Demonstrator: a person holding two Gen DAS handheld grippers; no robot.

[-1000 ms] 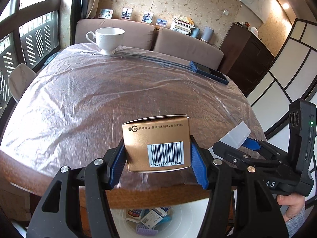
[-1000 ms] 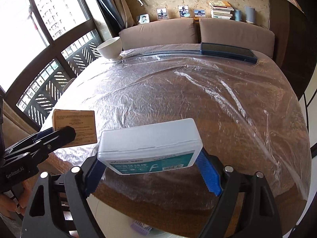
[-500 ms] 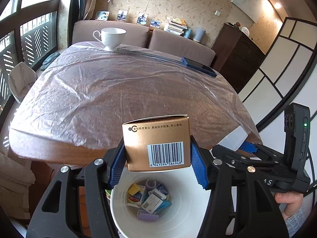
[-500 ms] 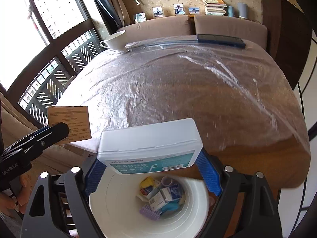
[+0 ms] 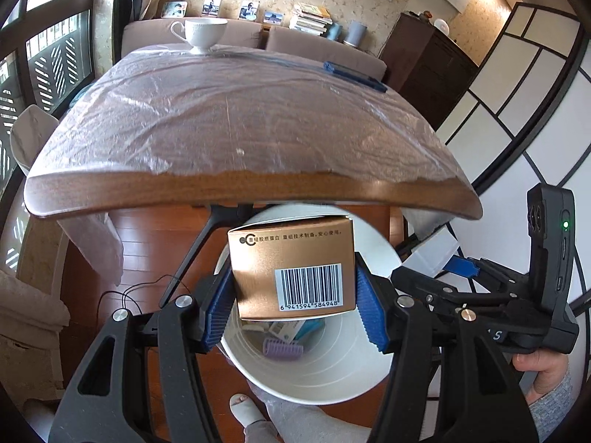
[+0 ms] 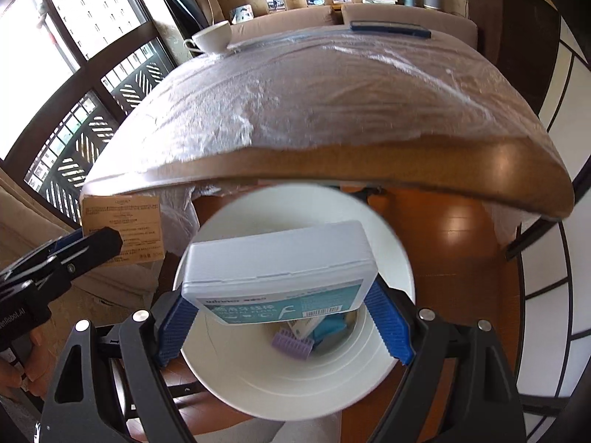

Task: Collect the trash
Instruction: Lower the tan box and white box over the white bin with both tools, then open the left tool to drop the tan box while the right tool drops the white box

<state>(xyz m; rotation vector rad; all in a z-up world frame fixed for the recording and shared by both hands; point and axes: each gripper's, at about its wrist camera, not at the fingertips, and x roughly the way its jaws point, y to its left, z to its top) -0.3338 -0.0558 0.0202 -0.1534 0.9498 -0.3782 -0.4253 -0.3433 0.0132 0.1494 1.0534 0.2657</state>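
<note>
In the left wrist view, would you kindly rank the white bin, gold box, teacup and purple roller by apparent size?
1. white bin
2. gold box, enlarged by nearness
3. teacup, far off
4. purple roller; last two look similar.

I have both grippers over the bin [image 5: 317,376], which stands on the floor just in front of the table [image 5: 236,184]. The carton [image 5: 291,265] is between my left gripper's [image 5: 293,313] pads, the flat box [image 6: 277,269] between my right gripper's [image 6: 282,326], to its right. A roller [image 5: 282,350] lies in the bin. A cup [image 5: 205,35] and a case [image 5: 354,75] sit at the table's far edge.
</note>
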